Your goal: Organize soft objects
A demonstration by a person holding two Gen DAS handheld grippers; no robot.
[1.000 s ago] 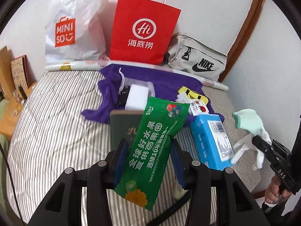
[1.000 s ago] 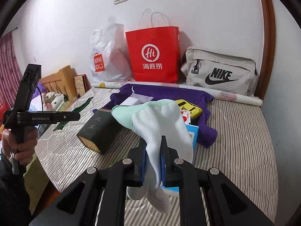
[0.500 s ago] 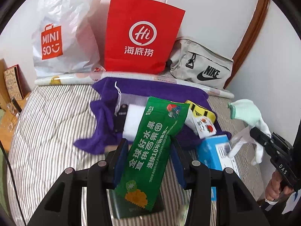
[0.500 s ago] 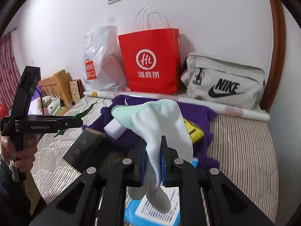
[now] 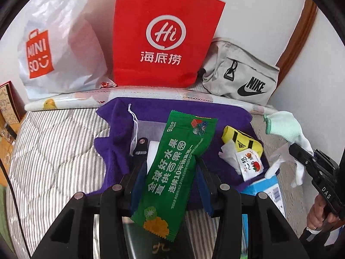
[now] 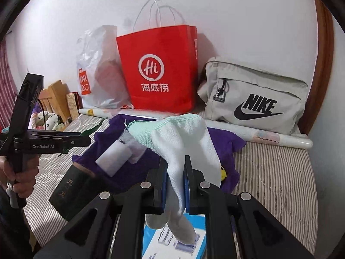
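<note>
My left gripper (image 5: pixel 170 172) is shut on a long green snack packet (image 5: pixel 179 161) and holds it up over a purple cloth (image 5: pixel 226 116) on the striped bed (image 5: pixel 54 151). In the right wrist view my right gripper (image 6: pixel 175 172) is shut on a white glove with a mint cuff (image 6: pixel 183 138), which droops over a blue box (image 6: pixel 172 237). The left wrist view shows that glove (image 5: pixel 286 127) and the right gripper (image 5: pixel 301 153) at the right edge. At the far left of the right wrist view, a hand holds the left gripper (image 6: pixel 86 140).
A red paper bag (image 5: pixel 163 36), a white Miniso bag (image 5: pixel 60 49) and a grey Nike bag (image 5: pixel 241 75) stand against the wall. On the cloth lie a white block (image 6: pixel 114 157), a yellow item (image 5: pixel 241 142) and a small sachet (image 5: pixel 250 159). A dark green book (image 6: pixel 71 185) lies nearby.
Both grippers have moved forward over the bed toward the bags at the wall, which look larger now. The book and blue box have slid down under the fingers. Both grips are unchanged.
</note>
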